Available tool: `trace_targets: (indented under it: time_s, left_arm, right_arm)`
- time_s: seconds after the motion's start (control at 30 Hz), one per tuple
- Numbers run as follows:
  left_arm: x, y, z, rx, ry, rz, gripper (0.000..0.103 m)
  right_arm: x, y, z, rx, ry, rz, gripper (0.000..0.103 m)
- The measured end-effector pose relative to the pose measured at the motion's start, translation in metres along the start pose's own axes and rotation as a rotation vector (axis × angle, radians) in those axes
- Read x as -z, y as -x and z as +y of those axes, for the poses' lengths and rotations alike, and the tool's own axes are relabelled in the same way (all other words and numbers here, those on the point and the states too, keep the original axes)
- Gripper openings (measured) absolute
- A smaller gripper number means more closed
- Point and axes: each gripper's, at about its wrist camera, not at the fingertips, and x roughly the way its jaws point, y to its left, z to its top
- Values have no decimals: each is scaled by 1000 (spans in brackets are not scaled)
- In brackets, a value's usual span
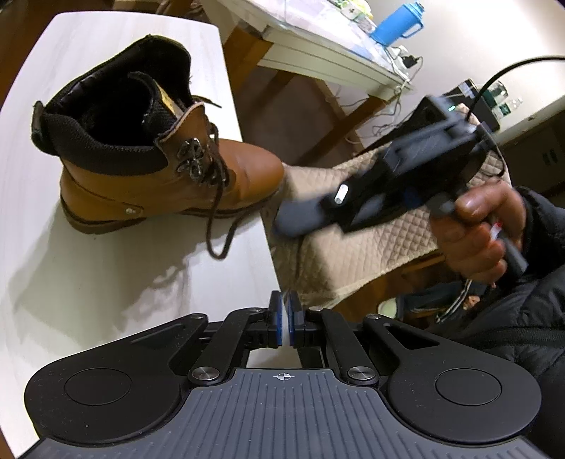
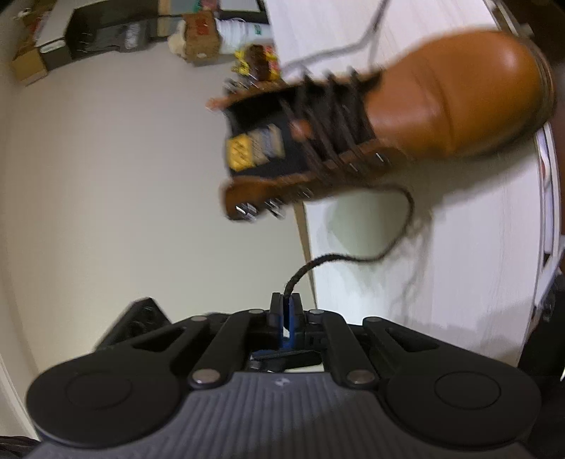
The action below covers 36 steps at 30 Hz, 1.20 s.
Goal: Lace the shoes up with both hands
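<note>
From my left gripper's camera, I see the brown boot (image 1: 148,141) standing on the white table (image 1: 88,282), near the table's edge. Its dark lace (image 1: 217,197) hangs down the side and makes a loop on the tabletop. My left gripper (image 1: 284,319) is low at the front, over the table edge. Its blue pads are pressed together and there is nothing between them. My right gripper (image 1: 300,217) is out past the table, near the toe of the boot, and it looks blurry. My right hand (image 1: 476,229) holds its handle. Behind it is a padded beige cloth (image 1: 370,247), and far back a blue bottle (image 1: 399,23) stands on another table.

From my right gripper's camera, the boot (image 2: 423,106) looks blurry, with its toe up to the right. My right gripper (image 2: 286,310) is clamped on the end of the lace (image 2: 353,257). The lace curves from my pads back over the table (image 2: 441,264) to the boot.
</note>
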Motion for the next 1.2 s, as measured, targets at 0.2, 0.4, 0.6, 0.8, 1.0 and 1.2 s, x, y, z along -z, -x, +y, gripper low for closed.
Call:
trace_targets:
  time_s: [0.2,0.4,0.6,0.8,1.0,1.2]
  left_arm:
    - [-12,16,2,-29,-5,-64,3]
    - [-19,35,-4,-76,-34,-139,4]
    - [-40,62,-9,-150,-55,-246,6]
    - [-73,60,4,-242,-17,-245,8]
    - [-82,46,6,-249,-17,-170,8]
    - [-78,40,3,-229,-55,-118,12]
  right_arm:
    - [-46,55,60,-102,168,-249,4]
    - [-72,93,107,-226,358,-447,4]
    - [-74,40,48,-82,202,-285,4]
    - [-77,7,18,18,170,-190,4]
    - [-79,-27,14,33,185,-104,4]
    - [-81,-45,5,44,190,-56,4]
